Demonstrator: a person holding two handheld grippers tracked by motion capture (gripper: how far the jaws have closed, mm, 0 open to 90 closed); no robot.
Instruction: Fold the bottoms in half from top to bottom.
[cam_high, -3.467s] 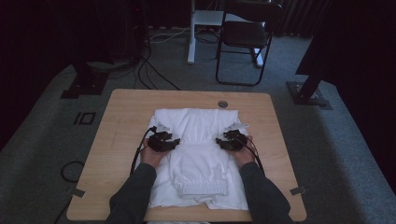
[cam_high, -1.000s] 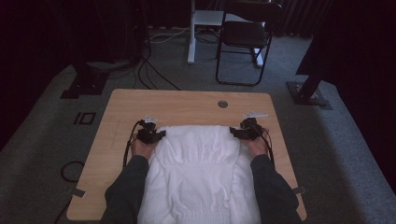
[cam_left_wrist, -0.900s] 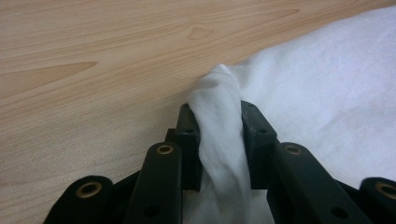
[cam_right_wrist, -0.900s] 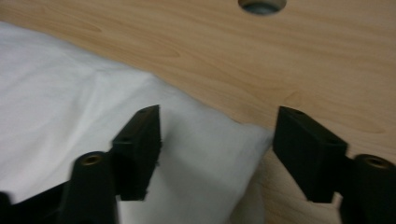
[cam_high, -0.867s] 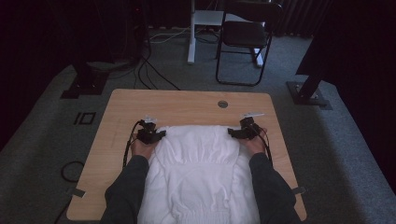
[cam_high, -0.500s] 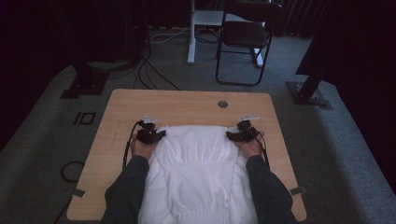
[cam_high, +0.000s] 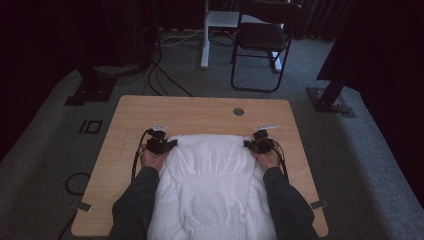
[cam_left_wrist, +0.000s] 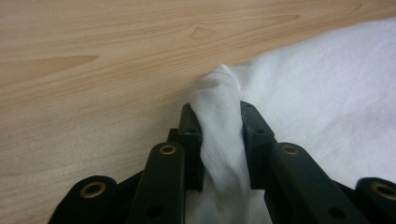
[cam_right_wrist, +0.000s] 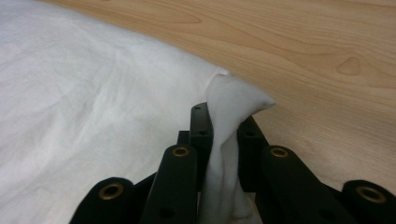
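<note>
I count one white garment (cam_high: 212, 190) spread on one wooden table (cam_high: 200, 112), low in the frame's middle, and my two grippers, one at its left corner (cam_high: 167, 144) and one at its right (cam_high: 250, 144), each with two black jaws. In the tabletop's upper right there is one round grey grommet (cam_high: 238, 111). Beyond the table, at the top of the frame, I count one black folding chair (cam_high: 265, 40) and one white stand (cam_high: 212, 22).
</note>
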